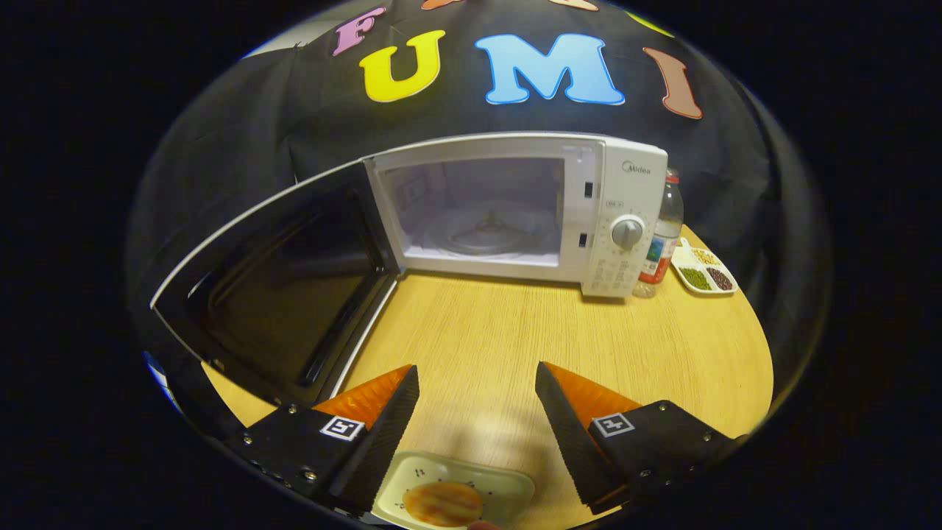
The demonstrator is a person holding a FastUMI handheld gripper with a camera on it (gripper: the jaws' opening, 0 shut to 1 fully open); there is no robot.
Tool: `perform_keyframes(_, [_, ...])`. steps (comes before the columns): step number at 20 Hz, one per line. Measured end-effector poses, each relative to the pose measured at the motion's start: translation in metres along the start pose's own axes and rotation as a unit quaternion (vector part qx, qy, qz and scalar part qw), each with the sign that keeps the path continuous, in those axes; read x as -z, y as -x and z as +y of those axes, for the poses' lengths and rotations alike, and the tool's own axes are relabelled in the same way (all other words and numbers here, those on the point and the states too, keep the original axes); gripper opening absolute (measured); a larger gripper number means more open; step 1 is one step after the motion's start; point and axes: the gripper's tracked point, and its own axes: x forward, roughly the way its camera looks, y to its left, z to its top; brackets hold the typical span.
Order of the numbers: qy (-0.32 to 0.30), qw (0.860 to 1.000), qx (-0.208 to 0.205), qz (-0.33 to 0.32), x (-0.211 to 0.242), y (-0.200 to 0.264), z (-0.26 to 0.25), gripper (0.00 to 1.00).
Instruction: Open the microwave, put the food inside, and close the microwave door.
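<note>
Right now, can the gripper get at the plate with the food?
Probably yes. The gripper is open, the plate lies on the table between its fingers, and nothing stands between them.

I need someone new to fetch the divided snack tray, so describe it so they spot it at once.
Start at the white microwave standing open on the wooden table. Just past its dial side stands a clear bottle, and beside that lies the small white divided tray. Unlike the plate with a pancake between the open gripper's fingers, it holds separate yellow, green and dark fillings.
</note>
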Motion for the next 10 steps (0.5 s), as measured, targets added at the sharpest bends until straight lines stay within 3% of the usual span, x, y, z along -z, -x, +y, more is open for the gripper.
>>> perform_keyframes(10, [0.032,0.997,0.0,0.073,0.1,0.037,0.034,0.97])
